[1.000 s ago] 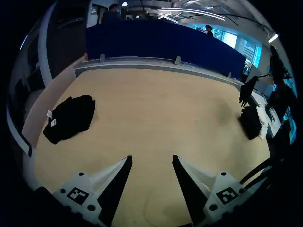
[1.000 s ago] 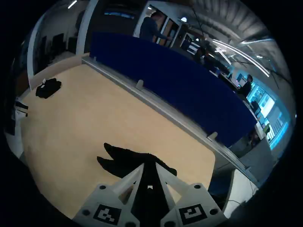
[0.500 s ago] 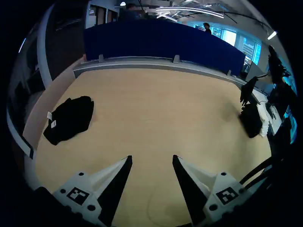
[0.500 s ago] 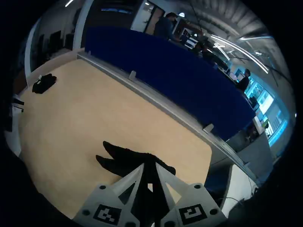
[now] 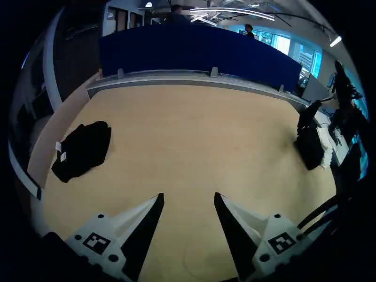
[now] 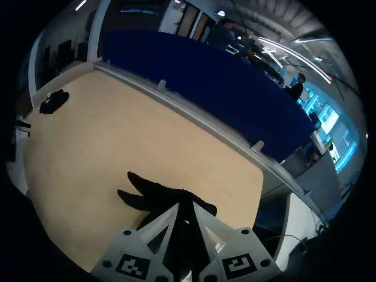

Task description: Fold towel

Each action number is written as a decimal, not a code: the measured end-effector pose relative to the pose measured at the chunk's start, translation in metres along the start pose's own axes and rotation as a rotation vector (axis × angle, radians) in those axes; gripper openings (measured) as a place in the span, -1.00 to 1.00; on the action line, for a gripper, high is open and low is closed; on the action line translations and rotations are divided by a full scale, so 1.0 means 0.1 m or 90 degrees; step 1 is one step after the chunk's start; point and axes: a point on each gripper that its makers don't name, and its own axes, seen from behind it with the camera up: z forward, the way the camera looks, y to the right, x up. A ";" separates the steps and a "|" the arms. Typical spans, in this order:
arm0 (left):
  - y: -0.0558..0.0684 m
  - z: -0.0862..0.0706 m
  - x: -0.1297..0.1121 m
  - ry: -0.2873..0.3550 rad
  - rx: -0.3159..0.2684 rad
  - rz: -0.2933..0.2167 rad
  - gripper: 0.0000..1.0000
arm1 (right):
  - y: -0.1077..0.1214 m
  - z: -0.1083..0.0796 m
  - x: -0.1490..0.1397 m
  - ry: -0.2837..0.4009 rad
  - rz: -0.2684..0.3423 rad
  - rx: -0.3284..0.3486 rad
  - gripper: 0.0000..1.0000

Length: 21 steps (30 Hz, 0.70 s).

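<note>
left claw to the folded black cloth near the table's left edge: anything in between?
Nothing. In the left gripper view the stretch from the open left claw to the black cloth is bare wooden tabletop.

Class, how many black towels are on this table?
2. One crumpled towel lies near the table's left edge; the other towel is at the right edge, pinched in the right tongs. More may be hidden beneath it.
</note>
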 end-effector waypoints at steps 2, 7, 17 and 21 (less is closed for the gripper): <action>0.01 0.00 -0.01 -0.001 -0.002 0.001 0.57 | -0.01 -0.04 -0.09 -0.005 0.001 -0.002 -0.88; 0.03 -0.01 -0.02 -0.003 -0.005 0.004 0.56 | -0.03 -0.13 -0.35 -0.021 0.009 -0.007 -0.88; 0.05 -0.04 -0.06 -0.005 -0.009 0.011 0.56 | -0.16 -0.25 -0.97 -0.056 0.061 -0.017 -0.88; 0.06 -0.04 -0.06 -0.005 -0.010 0.013 0.57 | -0.20 -0.27 -1.19 -0.069 0.085 -0.021 -0.88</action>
